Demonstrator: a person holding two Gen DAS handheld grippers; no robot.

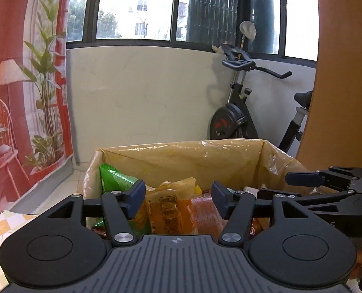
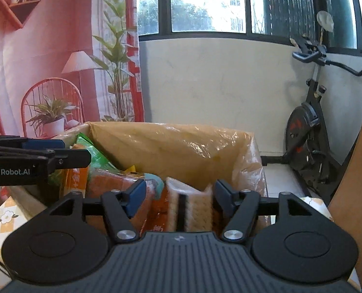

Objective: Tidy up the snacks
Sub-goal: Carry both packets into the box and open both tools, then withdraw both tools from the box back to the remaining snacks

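Both grippers, left (image 1: 178, 201) and right (image 2: 179, 199), hover part-open and empty at lower centre over a plastic-lined box (image 1: 181, 156) of snack packets (image 1: 167, 213).

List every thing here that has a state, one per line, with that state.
left gripper: open, nothing between its fingers, poised over the box.
right gripper: open, nothing held, poised over the box.
cardboard box: open at the top, lined with a yellowish plastic bag, holding snacks.
green snack bag: standing against the box's left wall.
orange snack packet: upright among the other snacks.
wafer pack: standing on edge in the box.
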